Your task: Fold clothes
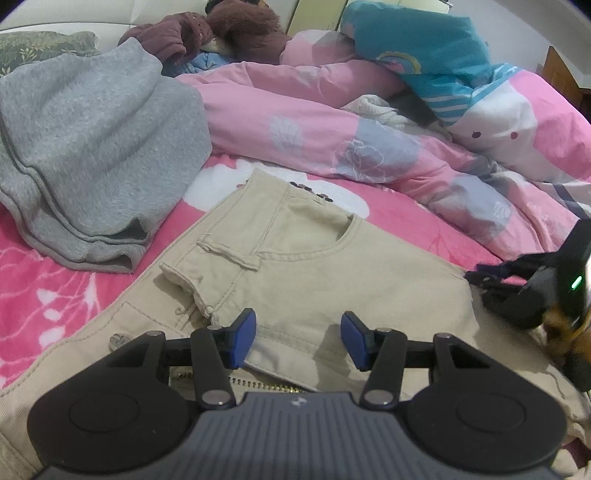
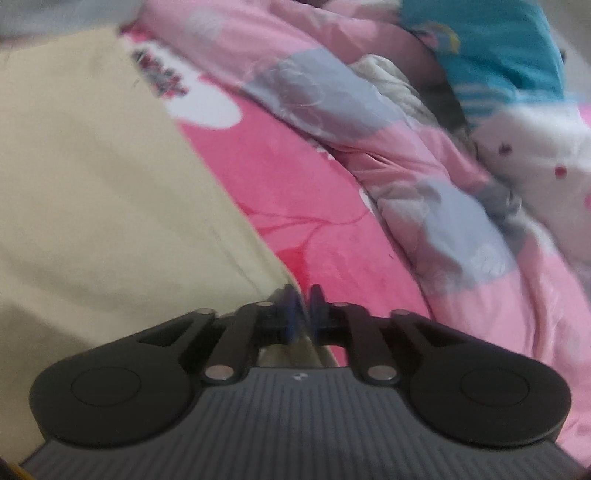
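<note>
Beige trousers [image 1: 295, 266] lie spread on the pink bed sheet [image 1: 44, 288], waistband, belt loop and pocket facing up, with the zipper just under my left gripper. My left gripper [image 1: 298, 339] hovers over the waistband, blue pads wide apart and nothing between them. In the blurred right wrist view the trousers [image 2: 92, 184] fill the left side. My right gripper [image 2: 303, 310] has its fingers closed on the trousers' right edge. The left wrist view shows that same right gripper [image 1: 480, 280] at the cloth's right edge.
A grey fleece sweater [image 1: 92, 147] lies crumpled to the left of the trousers. A bunched pink flowered quilt [image 1: 314, 122] runs across the back, under a blue striped cover [image 1: 424, 51]. Brown garments [image 1: 240, 26] are piled at the headboard.
</note>
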A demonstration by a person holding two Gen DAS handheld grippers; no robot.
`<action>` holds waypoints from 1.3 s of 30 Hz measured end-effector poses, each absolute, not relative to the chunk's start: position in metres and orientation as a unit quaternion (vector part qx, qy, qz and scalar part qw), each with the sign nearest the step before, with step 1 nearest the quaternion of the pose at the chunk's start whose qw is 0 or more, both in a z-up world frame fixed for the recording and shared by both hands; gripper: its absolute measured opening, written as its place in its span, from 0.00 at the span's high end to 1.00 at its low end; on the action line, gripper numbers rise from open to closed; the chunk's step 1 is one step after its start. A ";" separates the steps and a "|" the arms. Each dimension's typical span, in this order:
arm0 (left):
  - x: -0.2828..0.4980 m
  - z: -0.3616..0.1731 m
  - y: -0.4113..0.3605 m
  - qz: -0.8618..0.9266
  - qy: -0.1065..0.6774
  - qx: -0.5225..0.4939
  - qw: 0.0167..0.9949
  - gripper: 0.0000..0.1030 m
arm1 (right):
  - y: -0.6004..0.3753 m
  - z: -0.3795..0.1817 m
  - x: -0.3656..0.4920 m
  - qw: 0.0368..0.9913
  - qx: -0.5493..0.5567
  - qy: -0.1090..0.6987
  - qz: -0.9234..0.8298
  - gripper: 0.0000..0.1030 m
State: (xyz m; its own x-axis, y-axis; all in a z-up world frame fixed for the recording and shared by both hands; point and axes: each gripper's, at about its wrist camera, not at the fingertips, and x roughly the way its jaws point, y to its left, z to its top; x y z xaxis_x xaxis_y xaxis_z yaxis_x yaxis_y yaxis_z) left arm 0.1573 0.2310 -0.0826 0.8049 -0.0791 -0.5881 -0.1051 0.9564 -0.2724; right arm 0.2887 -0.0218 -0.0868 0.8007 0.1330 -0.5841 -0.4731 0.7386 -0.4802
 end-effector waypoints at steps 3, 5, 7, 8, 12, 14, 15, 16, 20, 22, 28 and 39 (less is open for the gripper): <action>0.157 -0.080 0.231 0.012 0.311 -0.149 0.938 0.49 | -0.037 -0.049 0.286 0.919 -0.229 0.264 0.182 0.69; 0.153 -0.076 0.229 0.014 0.307 -0.148 0.940 0.48 | -0.036 -0.030 0.283 0.925 -0.183 0.261 0.207 0.69; 0.147 -0.072 0.227 0.014 0.301 -0.145 0.942 0.46 | -0.024 -0.016 0.279 0.921 -0.155 0.262 0.244 0.69; 0.143 -0.071 0.224 0.009 0.300 -0.142 0.943 0.45 | -0.013 -0.012 0.276 0.914 -0.149 0.266 0.267 0.69; 0.128 -0.066 0.212 -0.012 0.297 -0.125 0.947 0.42 | 0.048 -0.013 0.268 0.856 -0.148 0.302 0.392 0.69; 0.124 -0.066 0.209 -0.010 0.295 -0.128 0.947 0.42 | 0.084 -0.020 0.261 0.814 -0.163 0.328 0.450 0.69; 0.123 -0.066 0.209 -0.008 0.293 -0.130 0.947 0.42 | 0.099 -0.022 0.256 0.798 -0.177 0.334 0.470 0.69; 0.122 -0.066 0.210 -0.005 0.292 -0.137 0.946 0.42 | 0.115 -0.024 0.250 0.782 -0.191 0.337 0.487 0.69; 0.118 -0.066 0.216 0.001 0.291 -0.169 0.942 0.42 | 0.162 -0.030 0.230 0.753 -0.252 0.320 0.517 0.69; 0.116 -0.066 0.219 0.002 0.291 -0.181 0.940 0.42 | 0.179 -0.034 0.225 0.750 -0.271 0.314 0.516 0.69; 0.114 -0.067 0.223 0.005 0.294 -0.193 0.936 0.42 | 0.202 -0.055 0.228 0.737 -0.297 0.333 0.508 0.71; 0.118 -0.073 0.223 0.014 0.302 -0.194 0.933 0.42 | 0.211 -0.067 0.233 0.741 -0.270 0.366 0.495 0.97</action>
State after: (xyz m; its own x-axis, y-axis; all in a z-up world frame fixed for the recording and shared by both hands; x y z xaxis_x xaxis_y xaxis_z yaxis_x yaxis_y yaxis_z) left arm 0.1181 0.2230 -0.0726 0.8167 -0.0905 -0.5700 -0.1438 0.9246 -0.3528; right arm 0.2327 0.2106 -0.0673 0.2425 0.5352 -0.8092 -0.9303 0.3649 -0.0374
